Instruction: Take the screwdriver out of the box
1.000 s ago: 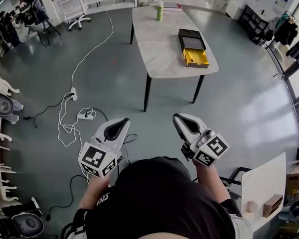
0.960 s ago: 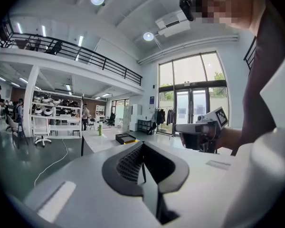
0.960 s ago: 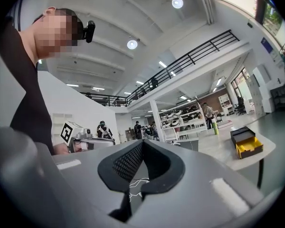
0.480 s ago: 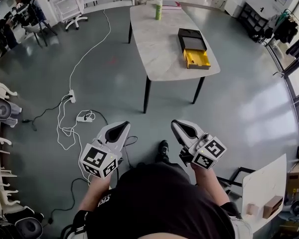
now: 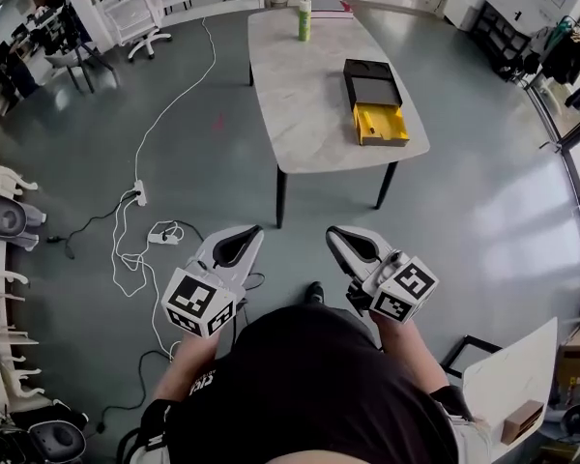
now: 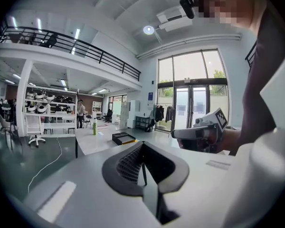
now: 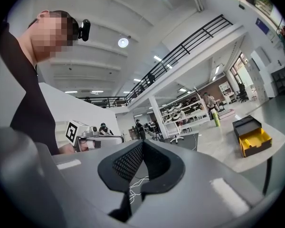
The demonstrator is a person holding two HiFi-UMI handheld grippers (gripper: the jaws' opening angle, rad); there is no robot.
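A black box [image 5: 370, 77] with an open yellow drawer [image 5: 380, 124] lies on the white table [image 5: 309, 95] far ahead of me. It also shows as a small box [image 6: 123, 137] in the left gripper view and a larger box [image 7: 251, 136] in the right gripper view. No screwdriver can be made out at this distance. My left gripper [image 5: 254, 230] and right gripper [image 5: 334, 233] hang side by side over the floor, well short of the table. Both are shut with nothing between the jaws. Each also shows in the other's view, as the right gripper [image 6: 199, 132] and the left gripper [image 7: 92, 134].
A green bottle [image 5: 304, 19] stands at the table's far end. White cables and a power strip [image 5: 164, 230] lie on the floor to the left. A second white table [image 5: 507, 375] with small boxes is at lower right. Shelves and chairs line the back left.
Both grippers have moved forward toward the table as the person walks, and the table has drawn slightly nearer. Both stay shut and empty.
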